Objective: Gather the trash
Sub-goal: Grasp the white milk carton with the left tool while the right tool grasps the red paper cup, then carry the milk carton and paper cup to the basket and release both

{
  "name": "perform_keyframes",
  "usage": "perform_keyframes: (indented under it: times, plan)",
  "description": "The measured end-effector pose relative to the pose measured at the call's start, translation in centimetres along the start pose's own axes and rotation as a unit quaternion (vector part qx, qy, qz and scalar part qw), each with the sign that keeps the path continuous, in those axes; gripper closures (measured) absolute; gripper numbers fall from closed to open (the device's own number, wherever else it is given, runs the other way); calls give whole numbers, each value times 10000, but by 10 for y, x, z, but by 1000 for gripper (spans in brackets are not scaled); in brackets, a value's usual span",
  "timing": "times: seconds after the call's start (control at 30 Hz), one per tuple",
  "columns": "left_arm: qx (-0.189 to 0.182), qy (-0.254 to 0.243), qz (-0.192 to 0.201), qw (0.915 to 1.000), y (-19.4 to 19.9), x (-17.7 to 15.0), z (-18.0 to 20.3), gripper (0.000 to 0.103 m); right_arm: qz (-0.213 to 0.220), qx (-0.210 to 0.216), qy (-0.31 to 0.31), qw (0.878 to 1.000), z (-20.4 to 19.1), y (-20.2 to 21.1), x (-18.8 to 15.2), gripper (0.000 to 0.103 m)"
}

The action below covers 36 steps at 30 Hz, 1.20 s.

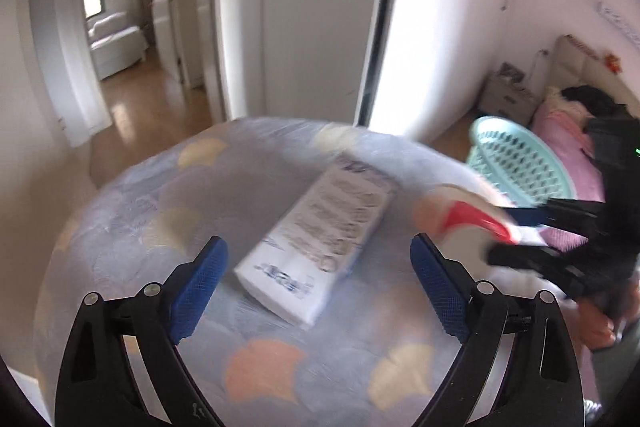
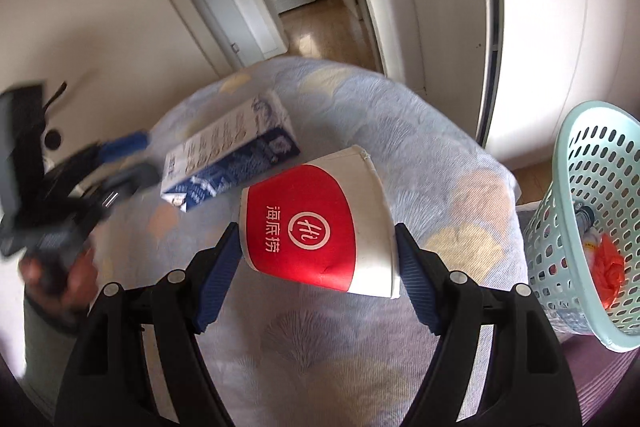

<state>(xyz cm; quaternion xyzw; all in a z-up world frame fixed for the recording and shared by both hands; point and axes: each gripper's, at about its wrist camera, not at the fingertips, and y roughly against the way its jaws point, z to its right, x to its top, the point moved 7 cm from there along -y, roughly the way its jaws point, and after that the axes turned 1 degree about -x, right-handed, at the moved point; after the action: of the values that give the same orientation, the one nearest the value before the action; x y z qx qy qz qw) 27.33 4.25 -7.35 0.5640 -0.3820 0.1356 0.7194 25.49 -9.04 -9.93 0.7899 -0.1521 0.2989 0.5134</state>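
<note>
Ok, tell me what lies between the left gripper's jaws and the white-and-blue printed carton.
Nothing but bare leaf-patterned bedspread. In the left wrist view, the open left gripper faces the white-and-blue printed carton, which lies flat just ahead of the jaws, untouched.

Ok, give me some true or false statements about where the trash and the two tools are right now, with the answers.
1. The right tool grips a red and white paper cup. True.
2. The left tool holds the blue and white carton. False: it is open, and the carton lies on the bedspread.
3. The mint basket already contains trash. True.
4. The carton stands upright. False: it lies flat.
5. The cup is inside the basket. False: it is held over the bed.
</note>
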Motion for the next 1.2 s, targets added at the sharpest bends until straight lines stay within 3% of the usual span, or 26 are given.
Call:
perform_keyframes:
  times: [0.1, 0.17, 0.2, 0.27, 0.37, 0.6, 0.67, 0.77, 0.9, 1.0, 1.2]
  plan:
    - [-313, 218, -605, 9974, -34, -4, -8, 13, -142, 13, 214, 9997, -2, -1, -9, 31]
    - [-310, 304, -768, 9961, -47, -7, -15, 15, -238, 141, 295, 9992, -4, -2, -12, 31]
    - [-297, 398, -829, 9953, -54, -8, -18, 20, -306, 210, 333, 9988, -5, -3, -14, 31]
    - [-298, 512, -750, 9954, -57, -9, -19, 24, -384, 217, 410, 9982, -5, -3, -17, 31]
    - [-292, 652, -735, 9947, -49, -16, -21, 43, -336, -18, 394, 9987, -3, -1, -17, 28]
    - [54, 1464, -431, 9883, -7, -49, -35, 47, 173, -683, -7, 9975, 18, 27, -25, 27]
    - [243, 1609, -346, 9861, 6, -64, -39, 47, 313, -601, -106, 9976, 16, 36, -30, 27]
    - [435, 1722, -268, 9837, 14, -79, -40, 47, 180, -552, -262, 9980, 21, 37, -36, 26]
    - [507, 1735, -96, 9835, 20, -84, -34, 47, -58, 24, -480, 9988, 7, 28, -42, 26]
    - [592, 1656, -5, 9844, 21, -84, -33, 47, -73, -401, -634, 9972, 9, 15, -37, 26]
    - [733, 1531, 44, 9855, 22, -85, -30, 47, 32, -564, -945, 9939, 12, -6, -5, 23]
